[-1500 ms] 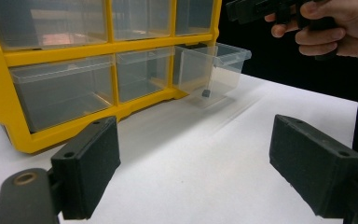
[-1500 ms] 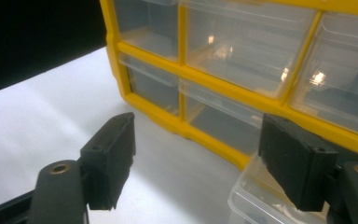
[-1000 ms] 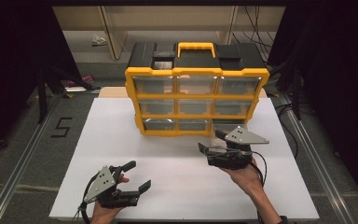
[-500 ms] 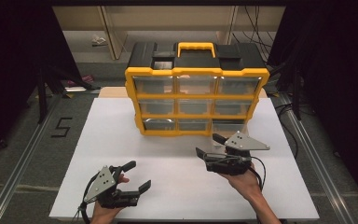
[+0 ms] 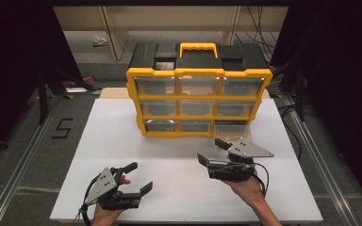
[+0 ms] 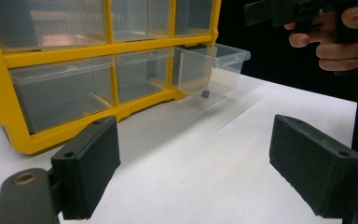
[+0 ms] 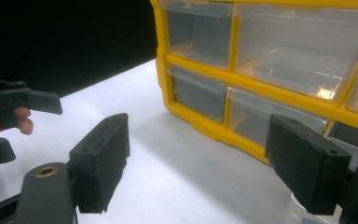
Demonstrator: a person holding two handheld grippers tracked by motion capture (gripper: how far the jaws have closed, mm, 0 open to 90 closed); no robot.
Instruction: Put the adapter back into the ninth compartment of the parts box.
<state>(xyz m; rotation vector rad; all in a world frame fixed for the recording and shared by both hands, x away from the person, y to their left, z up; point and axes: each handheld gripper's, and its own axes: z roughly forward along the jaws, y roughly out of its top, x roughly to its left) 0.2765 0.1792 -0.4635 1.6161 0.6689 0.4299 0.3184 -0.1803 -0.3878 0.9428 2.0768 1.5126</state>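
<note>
While the bottom-right drawer (image 6: 213, 70) of the yellow organizer (image 5: 198, 101) stands pulled out, both the right gripper (image 5: 214, 153) and left gripper (image 5: 139, 178) hover spread and empty near the table's (image 5: 122, 141) front edge, its small dark piece (image 6: 205, 94) ready to reach.

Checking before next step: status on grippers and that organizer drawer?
Left gripper open, empty. Right gripper open, empty, beside the pulled-out bottom-right drawer. Small dark piece inside it. Nothing in the way.

a lab recording bay: white table (image 5: 122, 122) between floor rails (image 5: 23, 165), black curtains (image 5: 9, 70), loose cables (image 5: 257, 21), a floor marking "5" (image 5: 62, 128)
</note>
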